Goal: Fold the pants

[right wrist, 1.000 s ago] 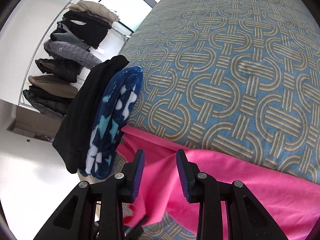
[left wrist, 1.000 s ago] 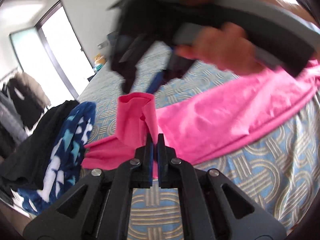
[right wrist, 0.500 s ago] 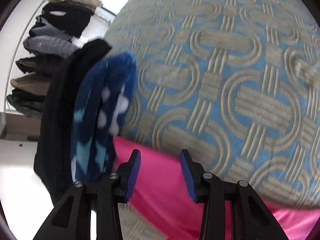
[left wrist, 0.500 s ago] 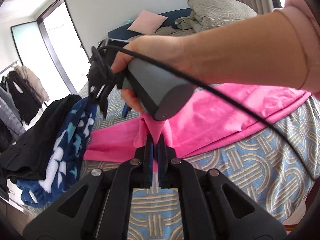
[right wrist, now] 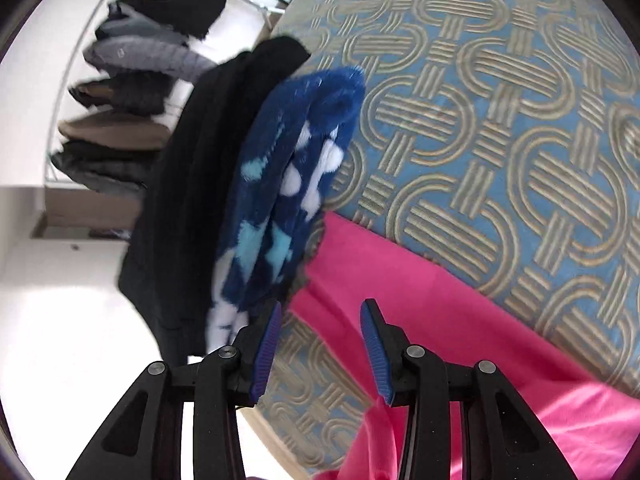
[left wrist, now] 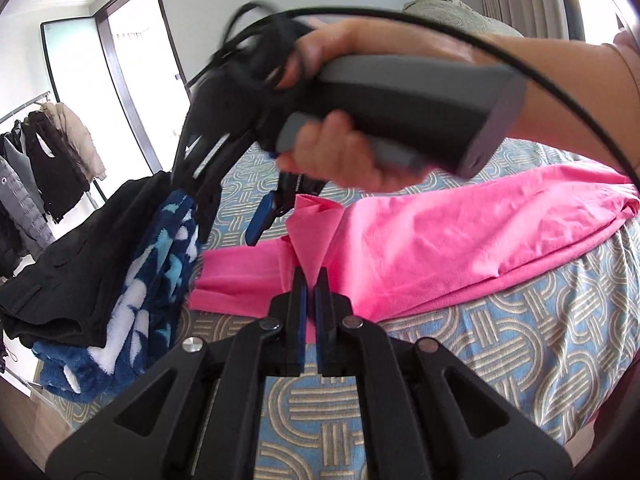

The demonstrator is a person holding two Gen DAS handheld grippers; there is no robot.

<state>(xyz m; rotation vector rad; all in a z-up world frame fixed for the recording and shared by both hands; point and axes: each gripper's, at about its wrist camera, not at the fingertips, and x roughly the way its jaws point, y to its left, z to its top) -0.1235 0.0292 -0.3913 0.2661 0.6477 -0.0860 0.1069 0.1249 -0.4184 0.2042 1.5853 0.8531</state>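
The pink pants point(left wrist: 440, 232) lie spread across the bed point(left wrist: 540, 320), whose cover shows a blue and tan pattern of linked loops. The left gripper point(left wrist: 310, 280) has its fingers pressed together on a raised fold of the pink cloth, which stands up in a small peak just above the tips while the rest of the fabric stays flat on the cover. Above and behind that peak, a hand point(left wrist: 340, 156) holds the grey handle of the right gripper point(left wrist: 276, 208), blurred in the left view, with a black cable point(left wrist: 560, 92) looping over the forearm. In the right wrist view the right gripper point(right wrist: 320, 320) has its fingers spread, blue pads facing each other, with nothing pinched between them; under the gap lie the edge of the pink pants point(right wrist: 420, 300) and a strip of bed cover point(right wrist: 500, 120). A loose pink fold also rises at the bottom of that view, just beside the right finger; whether it touches the finger I cannot tell. At the bed's edge, beside the pants' end, sit a blue fleece point(right wrist: 288, 184) with white and light blue patches and a black garment point(right wrist: 200, 180) next to it, both draped over the side. Beyond them, jackets point(left wrist: 48, 160) hang on a rack near a doorway.
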